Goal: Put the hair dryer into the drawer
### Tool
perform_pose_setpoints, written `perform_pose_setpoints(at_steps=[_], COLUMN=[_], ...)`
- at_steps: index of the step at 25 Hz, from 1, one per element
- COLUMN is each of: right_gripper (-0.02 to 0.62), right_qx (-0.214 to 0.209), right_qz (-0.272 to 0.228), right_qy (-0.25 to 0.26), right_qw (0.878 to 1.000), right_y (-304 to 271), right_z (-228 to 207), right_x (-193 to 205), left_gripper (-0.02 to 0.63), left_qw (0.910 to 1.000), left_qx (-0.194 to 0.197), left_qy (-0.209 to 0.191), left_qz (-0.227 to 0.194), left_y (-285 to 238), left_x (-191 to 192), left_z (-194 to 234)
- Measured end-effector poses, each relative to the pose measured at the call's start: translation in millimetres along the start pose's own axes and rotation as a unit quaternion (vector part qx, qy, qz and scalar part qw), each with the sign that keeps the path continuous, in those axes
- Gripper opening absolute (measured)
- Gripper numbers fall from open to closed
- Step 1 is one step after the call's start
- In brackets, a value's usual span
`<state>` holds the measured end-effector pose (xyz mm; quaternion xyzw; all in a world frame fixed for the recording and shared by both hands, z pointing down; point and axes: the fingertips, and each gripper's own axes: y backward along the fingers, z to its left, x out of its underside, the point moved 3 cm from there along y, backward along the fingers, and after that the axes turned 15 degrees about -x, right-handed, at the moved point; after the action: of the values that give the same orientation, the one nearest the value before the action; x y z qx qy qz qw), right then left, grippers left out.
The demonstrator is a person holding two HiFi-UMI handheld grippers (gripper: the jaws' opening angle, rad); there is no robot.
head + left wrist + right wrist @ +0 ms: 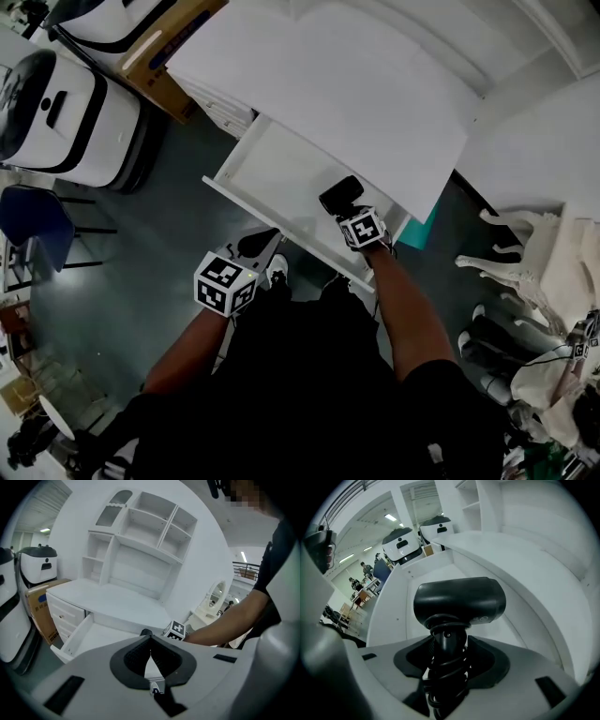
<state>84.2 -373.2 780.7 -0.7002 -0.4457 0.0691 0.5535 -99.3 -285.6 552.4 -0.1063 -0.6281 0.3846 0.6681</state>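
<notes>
Far left on the floor: a white machine w/ black trim [58, 112], a cardboard box [157, 58] behind it, and a blue chair [36, 217] nearer the person. The left gripper [151, 654] hangs low, close to the person's shoe and short of the drawer front. Its jaws are together w/ nothing btwn them.

Centre: the drawer [281, 173] of the white vanity desk [356, 84] is pulled out, floor bare on its left part. The desk's open shelves [150, 524] rise at the back.

The right gripper [448, 645] reaches over the drawer's front rim toward its right end. Its jaws are clamped on the handle of the black hair dryer [459, 600], cord wound round that handle. The dryer body lies crosswise above the jaws, within the drawer's outline near the front-right corner. Can't tell if it touches the drawer floor.

Far right: a white carved furniture piece [514, 255], apart from the desk.
</notes>
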Motion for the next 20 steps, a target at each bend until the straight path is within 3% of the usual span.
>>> perform_pose_setpoints(at_steps=[4,9,20], right_gripper=[0.236,0.235,0.236], right_qx=[-0.004,-0.01,0.006], right_qz=[0.036,0.021,0.032], right_qy=[-0.001,-0.031,0.0], right_qw=[0.999,0.999,0.999], right_y=[-21.3,-34.8,-59.3], right_z=[-7.0,-9.5,-18.0], right_x=[2.0,-9.0,-3.8], left_gripper=[0.009,0.009,0.009], left_qw=[0.9996,0.9988,0.9977], left_qx=[-0.02,-0.034,-0.05], left_qy=[0.018,0.033,0.039], left_qz=[0.004,0.012,0.021], left_y=[0.7,1.8,5.6], left_x=[3.0,10.6,17.2], left_z=[4.7,9.7,19.6])
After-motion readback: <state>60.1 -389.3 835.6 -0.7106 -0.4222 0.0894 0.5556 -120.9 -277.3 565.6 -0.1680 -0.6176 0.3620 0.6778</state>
